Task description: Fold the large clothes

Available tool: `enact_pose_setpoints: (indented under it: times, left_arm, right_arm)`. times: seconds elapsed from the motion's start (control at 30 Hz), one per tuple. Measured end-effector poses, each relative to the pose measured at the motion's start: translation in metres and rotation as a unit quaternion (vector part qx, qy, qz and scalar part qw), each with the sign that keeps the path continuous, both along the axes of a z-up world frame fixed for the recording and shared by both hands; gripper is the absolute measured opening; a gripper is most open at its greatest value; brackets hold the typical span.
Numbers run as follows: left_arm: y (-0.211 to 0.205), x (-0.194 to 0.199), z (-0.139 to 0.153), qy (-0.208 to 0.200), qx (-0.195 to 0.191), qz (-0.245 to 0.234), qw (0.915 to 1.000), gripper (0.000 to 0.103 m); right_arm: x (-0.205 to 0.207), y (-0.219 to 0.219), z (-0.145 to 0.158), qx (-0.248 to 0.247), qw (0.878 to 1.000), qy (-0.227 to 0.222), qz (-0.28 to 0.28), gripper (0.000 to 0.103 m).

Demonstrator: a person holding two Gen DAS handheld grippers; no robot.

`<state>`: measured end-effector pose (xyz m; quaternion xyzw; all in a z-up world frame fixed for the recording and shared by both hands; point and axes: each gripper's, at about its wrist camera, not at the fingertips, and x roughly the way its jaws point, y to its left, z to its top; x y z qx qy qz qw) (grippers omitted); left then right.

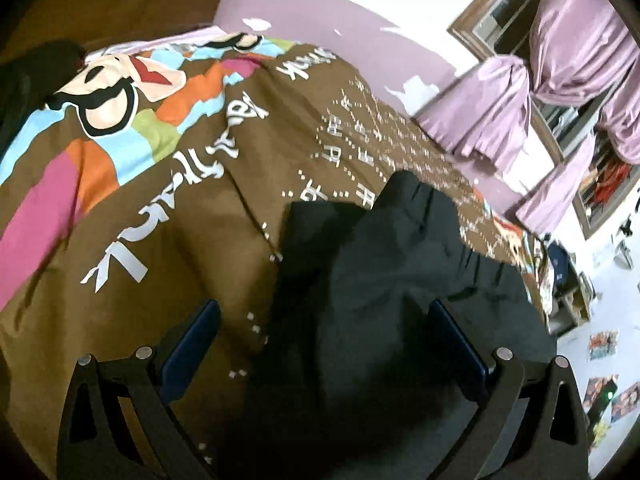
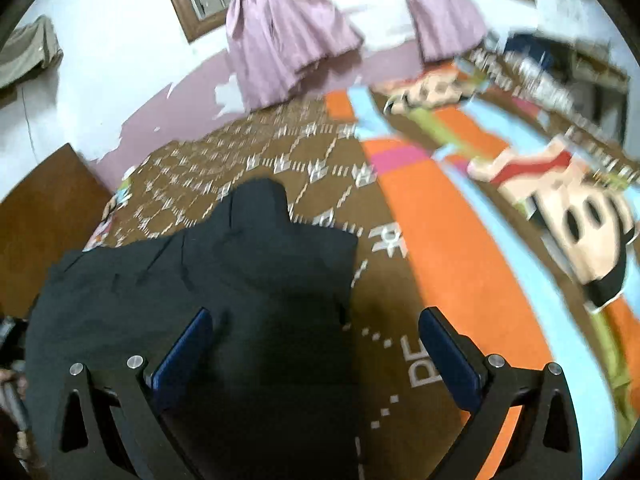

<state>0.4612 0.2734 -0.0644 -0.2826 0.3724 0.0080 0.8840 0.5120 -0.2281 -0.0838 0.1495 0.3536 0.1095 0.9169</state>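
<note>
1. A bed covered by a brown bedspread with white lettering, coloured stripes and a cartoon face fills most of both views; in the right wrist view the same bedspread shows orange and light-blue bands to the right of the right hand-held gripper.
2. Beyond the bed, ahead of both grippers, stands a wall painted mauve below and white above, with patches of peeling paint.
3. A wood-framed window with tied-back lilac curtains sits ahead and to the right of the left hand-held gripper; in the right wrist view the curtains hang straight ahead.
4. A dark garment, the task's clothing, lies spread on the bedspread directly ahead of and under the left gripper, reaching toward its right finger; in the right wrist view the garment lies ahead and to the left, running beneath the left finger.
5. Both grippers are spread wide, blue pads apart, holding nothing.
6. Cluttered shelves and floor items lie far right of the left gripper, blurred.
7. A brown wooden panel stands left of the right gripper.
</note>
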Motion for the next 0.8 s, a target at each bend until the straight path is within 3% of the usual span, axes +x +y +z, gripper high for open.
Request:
enact_pose_setpoints:
  times: [0.13,0.27,0.43,0.6,0.7,0.8]
  left_arm:
    - [0.001,0.006,-0.014,0.023,-0.038,-0.040,0.9982,0.102]
    - [0.003,0.010,-0.023,0.031,-0.077,-0.073,0.9938,0.102]
    - [0.004,0.012,-0.030,0.041,-0.107,-0.094,0.9890,0.102]
    - [0.003,0.012,-0.025,0.040,-0.110,-0.116,0.9863,0.102]
    - [0.003,0.011,-0.022,0.037,-0.111,-0.129,0.9847,0.100]
    - [0.004,0.008,-0.021,0.033,-0.121,-0.140,0.9821,0.100]
  right_arm:
    - [0.018,-0.009,-0.026,0.058,0.995,0.064,0.041,0.103]
    - [0.020,-0.020,-0.035,0.104,0.990,0.073,0.055,0.103]
    - [0.016,-0.022,-0.032,0.104,0.989,0.069,0.075,0.103]
    - [0.009,-0.007,-0.022,0.098,0.982,0.062,0.146,0.103]
    - [0.010,0.011,-0.023,0.101,0.975,0.080,0.180,0.103]
    - [0.012,0.021,-0.026,0.100,0.974,0.105,0.175,0.103]
